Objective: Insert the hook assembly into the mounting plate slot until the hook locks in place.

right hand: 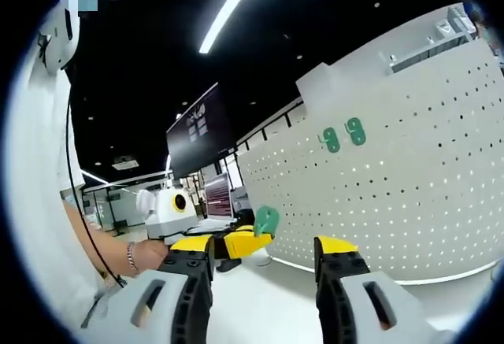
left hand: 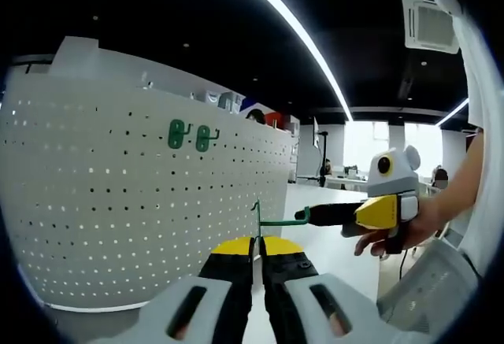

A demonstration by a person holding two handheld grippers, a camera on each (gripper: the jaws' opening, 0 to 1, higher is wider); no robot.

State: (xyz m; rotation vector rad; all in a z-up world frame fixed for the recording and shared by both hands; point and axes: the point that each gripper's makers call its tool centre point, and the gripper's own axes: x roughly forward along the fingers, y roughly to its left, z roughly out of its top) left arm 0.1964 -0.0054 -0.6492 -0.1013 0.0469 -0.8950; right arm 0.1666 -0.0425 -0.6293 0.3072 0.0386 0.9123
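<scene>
Hook assembly [left hand: 277, 220]: a thin green wire hook with a flat green back plate, likely light, stiff and slippery. The left gripper [left hand: 257, 243] has its fingers clamped on the plate, short of the white perforated mounting plate [left hand: 118, 202]. The right gripper [right hand: 264, 251] waits, fingers apart. Best gripped by the plate's flat faces.

A long ceiling light strip [left hand: 291, 25] runs across the dark ceiling, with a square air vent [left hand: 429, 20] to its right. Far off stand office desks [left hand: 346, 179] (details too small to tell). A dark wall screen [right hand: 201, 131] hangs on the left.
</scene>
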